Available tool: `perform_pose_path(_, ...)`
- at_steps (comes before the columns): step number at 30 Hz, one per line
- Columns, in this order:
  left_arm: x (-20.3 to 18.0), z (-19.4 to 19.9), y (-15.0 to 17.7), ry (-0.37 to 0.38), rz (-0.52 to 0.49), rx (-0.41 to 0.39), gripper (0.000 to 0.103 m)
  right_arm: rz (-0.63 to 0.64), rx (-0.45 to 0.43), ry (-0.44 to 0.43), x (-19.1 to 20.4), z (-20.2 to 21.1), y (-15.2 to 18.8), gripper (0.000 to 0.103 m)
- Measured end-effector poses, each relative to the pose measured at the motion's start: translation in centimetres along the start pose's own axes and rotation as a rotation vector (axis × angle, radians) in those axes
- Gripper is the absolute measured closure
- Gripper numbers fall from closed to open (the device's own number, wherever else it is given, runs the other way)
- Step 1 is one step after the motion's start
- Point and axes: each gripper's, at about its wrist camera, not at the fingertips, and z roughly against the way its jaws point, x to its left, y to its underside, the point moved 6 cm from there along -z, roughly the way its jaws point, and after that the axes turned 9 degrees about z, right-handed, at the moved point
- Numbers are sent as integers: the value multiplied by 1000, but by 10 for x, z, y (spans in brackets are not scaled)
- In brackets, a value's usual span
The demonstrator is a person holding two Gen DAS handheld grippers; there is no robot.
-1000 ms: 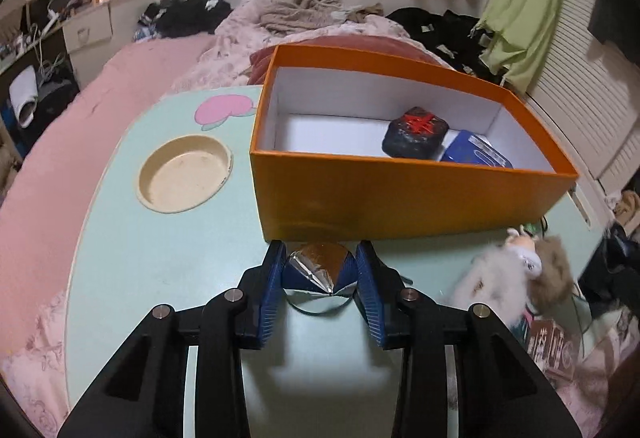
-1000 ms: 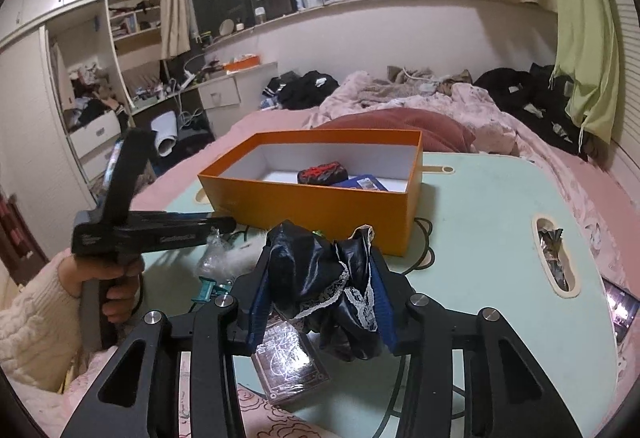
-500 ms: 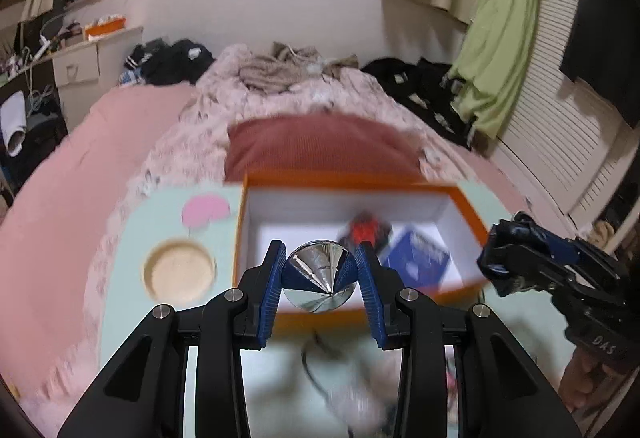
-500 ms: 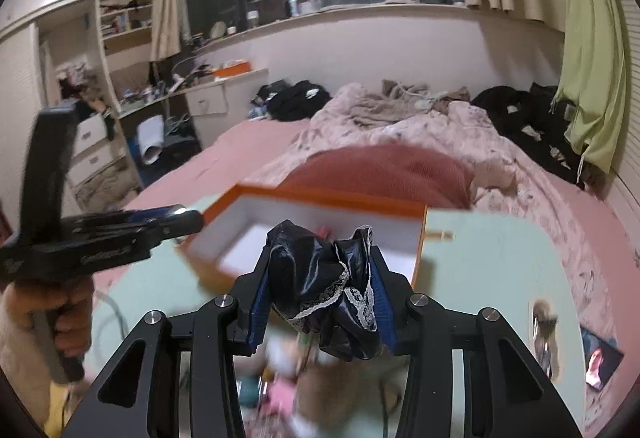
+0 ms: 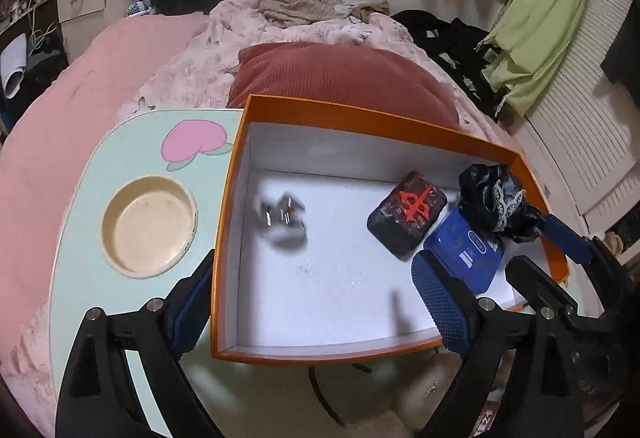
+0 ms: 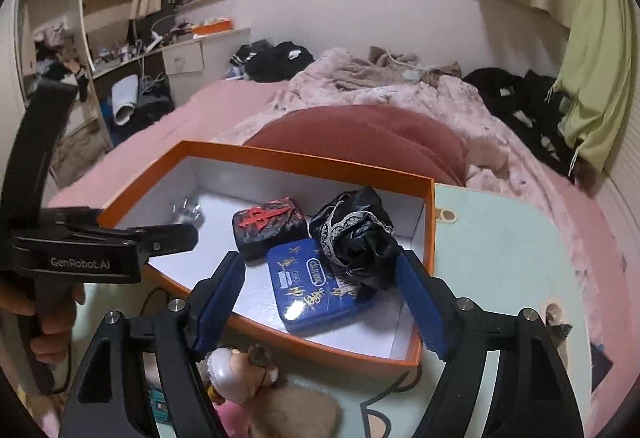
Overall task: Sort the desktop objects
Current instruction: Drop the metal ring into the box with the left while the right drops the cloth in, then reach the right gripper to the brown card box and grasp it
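Both grippers hover over an open orange box (image 5: pixel 280 352) on a pale green counter (image 5: pixel 100 173). The left gripper (image 5: pixel 316 302) is opening, nothing between its jaws; a blurred silvery thing (image 5: pixel 280 215), perhaps foil, lies or falls in the box. The right gripper (image 6: pixel 320 302) is opening around a black lacy cloth (image 6: pixel 354 238) resting on a blue tin (image 6: pixel 316 288) beside a dark case (image 6: pixel 268 230). The cloth could snag on a pad and lift out again. A doll (image 6: pixel 248 366) lies outside the box. Behind is a pink bed (image 6: pixel 400 93) in a cluttered bedroom.
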Motion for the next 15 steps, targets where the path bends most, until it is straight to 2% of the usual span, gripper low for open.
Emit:
perform_pose_path(3,-4,11,0,-20,-36,-55,11,-6,-11,-1,0,3,1,25)
perform_pose_path(9,-14,62,7,60,-67,-158,10,-31,-124,-35,-1,54,-3,24)
perform_pose_path(12,-12,84,25,79,-107,-177,10,-9,-134,-59,3,81,14,12)
perform_pose_path(15,-2,93,52,109,-140,-144,10,21,-90,-91,7,96,47,11)
